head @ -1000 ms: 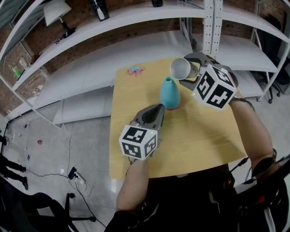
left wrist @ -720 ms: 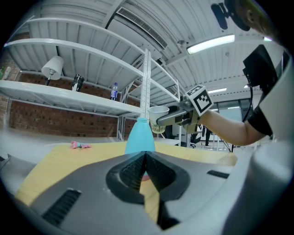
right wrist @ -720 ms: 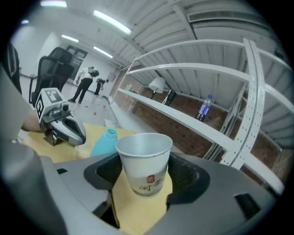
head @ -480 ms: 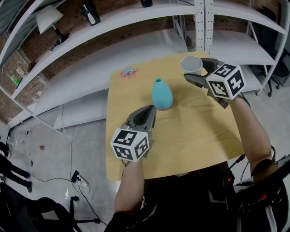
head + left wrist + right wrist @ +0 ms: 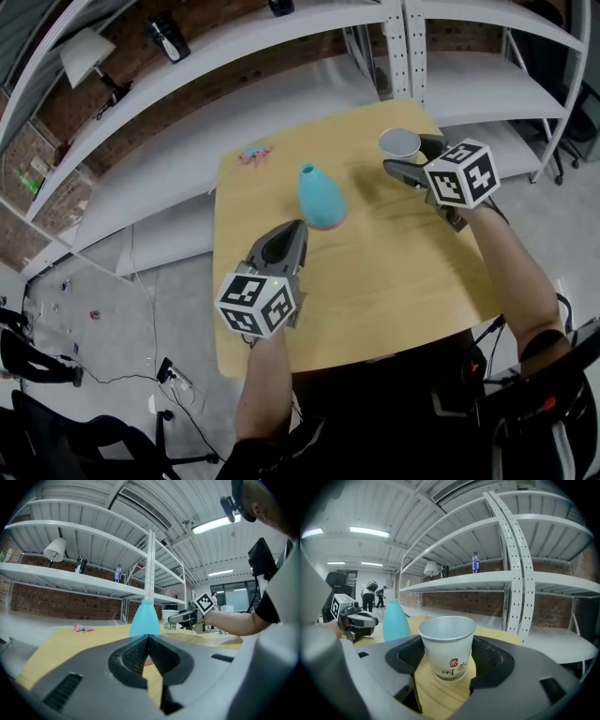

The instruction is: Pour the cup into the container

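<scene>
We are logging a wooden desk (image 5: 394,281) on grey floor (image 5: 159,281), white shelving (image 5: 234,84) and brick wall (image 5: 42,150) behind. The teal container (image 5: 321,197) is standing upright mid-desk. The right gripper (image 5: 405,156) is clasping the cup (image 5: 446,646) upright between its fingers (image 5: 497,663), near the far right corner; the left gripper (image 5: 298,228) is hovering, fingers (image 5: 136,658) pressing together, empty. We are failing to resolve whether the cup's base touches the desk, or what the pink item (image 5: 251,153) is

- Light wooden table (image 5: 375,281) with a square top.
- Small pink and blue toy (image 5: 251,154) lying near the table's far left corner.
- White metal shelves (image 5: 281,103) behind the table, against a brick wall (image 5: 454,599).
- White lamp (image 5: 81,54) on an upper shelf.
- Blue-capped bottle (image 5: 475,562) upright on a shelf.
- Cables (image 5: 171,375) on the grey floor.
</scene>
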### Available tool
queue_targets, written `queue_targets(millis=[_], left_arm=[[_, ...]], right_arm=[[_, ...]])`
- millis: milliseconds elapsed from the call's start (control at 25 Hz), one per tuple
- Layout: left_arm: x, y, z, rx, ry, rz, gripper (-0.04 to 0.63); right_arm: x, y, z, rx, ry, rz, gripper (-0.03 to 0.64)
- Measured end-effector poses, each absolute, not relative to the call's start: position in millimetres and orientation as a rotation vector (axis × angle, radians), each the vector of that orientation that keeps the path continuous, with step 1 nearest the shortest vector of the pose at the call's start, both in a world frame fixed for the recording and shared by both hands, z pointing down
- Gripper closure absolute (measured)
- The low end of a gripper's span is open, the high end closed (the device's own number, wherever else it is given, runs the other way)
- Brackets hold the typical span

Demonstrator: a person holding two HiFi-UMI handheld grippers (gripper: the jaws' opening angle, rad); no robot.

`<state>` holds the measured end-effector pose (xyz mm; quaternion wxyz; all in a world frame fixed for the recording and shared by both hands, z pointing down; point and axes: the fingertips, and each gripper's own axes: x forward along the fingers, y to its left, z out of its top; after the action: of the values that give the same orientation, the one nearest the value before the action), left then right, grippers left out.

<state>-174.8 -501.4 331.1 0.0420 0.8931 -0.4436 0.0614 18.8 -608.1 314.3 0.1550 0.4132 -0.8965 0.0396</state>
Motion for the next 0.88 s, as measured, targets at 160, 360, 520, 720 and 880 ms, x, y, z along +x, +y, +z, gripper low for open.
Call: queue_targets(millis=[160,360,520,720,880], left_arm=[[-174.2,-501.7,330.4,2.742,-1.346,0.189,0.596],[-174.1,-500.0,331.7,2.75,-1.334,0.188,0.595],[-173.5,-500.7,330.8,2.751,-1.333,0.191,0.595],[-172.8,-500.2,330.9,2.754,-1.331,0.191,0.595],[-173.1,-500.1,330.4,2.754,-1.33,0.193,0.596]], right_arm=[[23.0,-612.1,321.4,1.228,-2.596,0.159,0.305],[16.9,-609.0,336.1,1.194,-2.574,0.153,0.305],[12.9,-607.8,339.2,1.173,-2.582,0.159,0.305],[11.2,-607.1,344.6,1.155,-2.588,0.185,0.305],[12.3,-607.2,346.5,1.144,-2.572,0.195,0.305]])
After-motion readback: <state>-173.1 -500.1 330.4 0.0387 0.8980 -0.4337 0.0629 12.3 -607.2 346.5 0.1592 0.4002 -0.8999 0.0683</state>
